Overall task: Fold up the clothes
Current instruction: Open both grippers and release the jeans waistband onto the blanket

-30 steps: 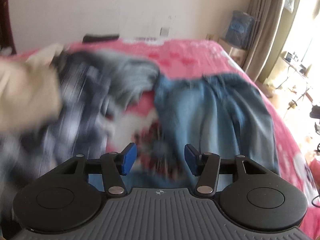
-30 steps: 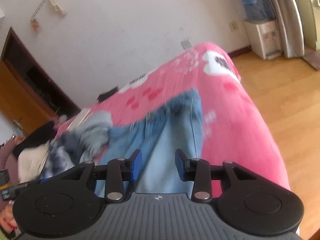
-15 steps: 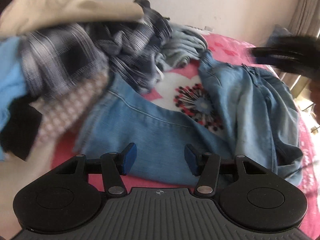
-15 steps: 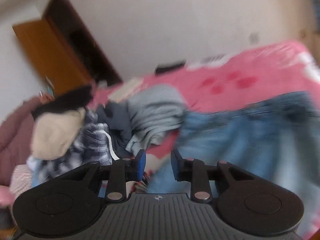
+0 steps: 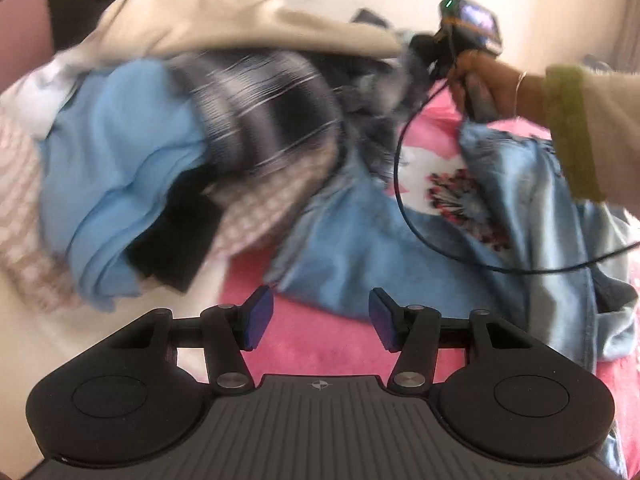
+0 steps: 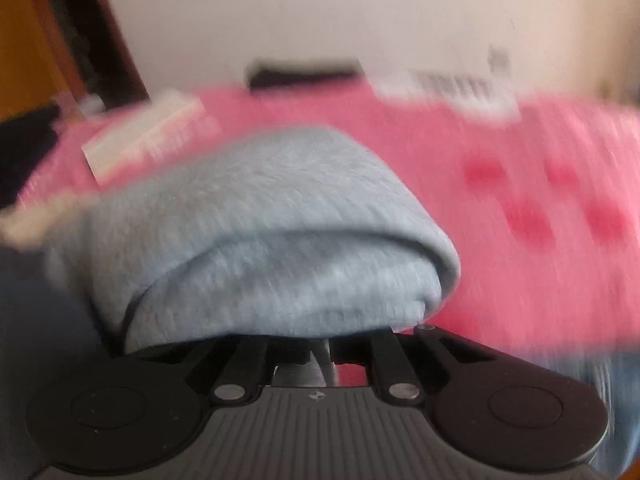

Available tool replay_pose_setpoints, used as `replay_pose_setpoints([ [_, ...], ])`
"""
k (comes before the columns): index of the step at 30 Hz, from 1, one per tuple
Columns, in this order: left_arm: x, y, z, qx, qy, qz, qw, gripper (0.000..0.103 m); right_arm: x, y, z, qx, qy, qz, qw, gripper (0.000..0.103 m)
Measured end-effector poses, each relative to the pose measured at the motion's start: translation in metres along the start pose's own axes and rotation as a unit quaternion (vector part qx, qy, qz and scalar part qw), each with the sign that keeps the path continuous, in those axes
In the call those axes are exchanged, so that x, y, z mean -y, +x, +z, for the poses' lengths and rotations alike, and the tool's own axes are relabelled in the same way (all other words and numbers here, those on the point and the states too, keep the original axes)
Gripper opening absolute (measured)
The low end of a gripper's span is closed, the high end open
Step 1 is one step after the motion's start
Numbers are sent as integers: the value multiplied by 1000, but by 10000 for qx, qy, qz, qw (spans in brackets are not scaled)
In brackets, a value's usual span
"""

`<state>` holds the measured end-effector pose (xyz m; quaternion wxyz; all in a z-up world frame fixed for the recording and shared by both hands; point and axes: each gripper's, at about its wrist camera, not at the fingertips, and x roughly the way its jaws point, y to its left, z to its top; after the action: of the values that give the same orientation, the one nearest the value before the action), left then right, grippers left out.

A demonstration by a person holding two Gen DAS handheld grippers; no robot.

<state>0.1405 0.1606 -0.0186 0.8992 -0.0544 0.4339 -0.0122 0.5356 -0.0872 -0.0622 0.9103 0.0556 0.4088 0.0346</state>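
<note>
In the left wrist view the left gripper (image 5: 321, 317) hangs low at the frame's centre with its blue-padded jaws spread apart and nothing between them, above the pink bedspread (image 5: 320, 344). Just beyond its fingertips lie the blue jeans (image 5: 360, 248), spread across the middle and right of the frame. One leg runs with its long axis from the lower centre up toward the upper right; the other part drops down the right side, so the two form a rough V around a flower print (image 5: 464, 204) on the cover.

The upper left is filled by a heap of clothes (image 5: 180, 128): a beige garment on top, a dark plaid shirt and a light blue piece below, all blurred. At the upper right the person's right hand (image 5: 480, 80) holds the right gripper's handle, with a black cable (image 5: 408, 200) looping down over the jeans.

The right wrist view shows what the left one hides: a folded pale grey-blue fleece garment (image 6: 260, 240) lies over the right gripper (image 6: 316, 344) and covers its fingertips, so whether it is closed on the cloth cannot be told. The fold's rounded edge points to the right of the frame, its long axis running left to right. Behind it the pink cover reaches a white wall (image 6: 320, 8).
</note>
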Motion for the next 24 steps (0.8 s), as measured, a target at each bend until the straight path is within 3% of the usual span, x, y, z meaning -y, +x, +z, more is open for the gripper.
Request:
replay_pose_setpoints([
  [1, -3, 2, 1, -21, -61, 24, 10000, 53, -2, 3, 6, 76, -67, -177, 9998, 10],
  [4, -5, 7, 4, 40, -131, -65, 9999, 53, 14, 12, 5, -521, -25, -320, 9981, 10],
  [6, -5, 9, 8, 83, -123, -143, 9998, 53, 36, 0, -1, -711, 135, -97, 9973, 11],
  [9, -1, 15, 13, 44, -85, -269, 9996, 53, 69, -48, -14, -637, 112, 291, 9975, 16],
  [11, 9, 22, 17, -19, -21, -413, 9991, 53, 84, -67, -22, -878, 128, 403, 9952, 18],
  [14, 30, 34, 23, -87, 158, -691, 9974, 53, 86, -61, -30, -1459, 110, 360, 9886, 23],
  [18, 69, 52, 22, -164, 569, -1069, 9925, 53, 76, -49, -37, -1558, -75, 105, 9877, 49],
  [24, 109, 77, 5, -411, 887, -1480, 9842, 53, 61, -32, -46, -1620, -372, -300, 9856, 49],
])
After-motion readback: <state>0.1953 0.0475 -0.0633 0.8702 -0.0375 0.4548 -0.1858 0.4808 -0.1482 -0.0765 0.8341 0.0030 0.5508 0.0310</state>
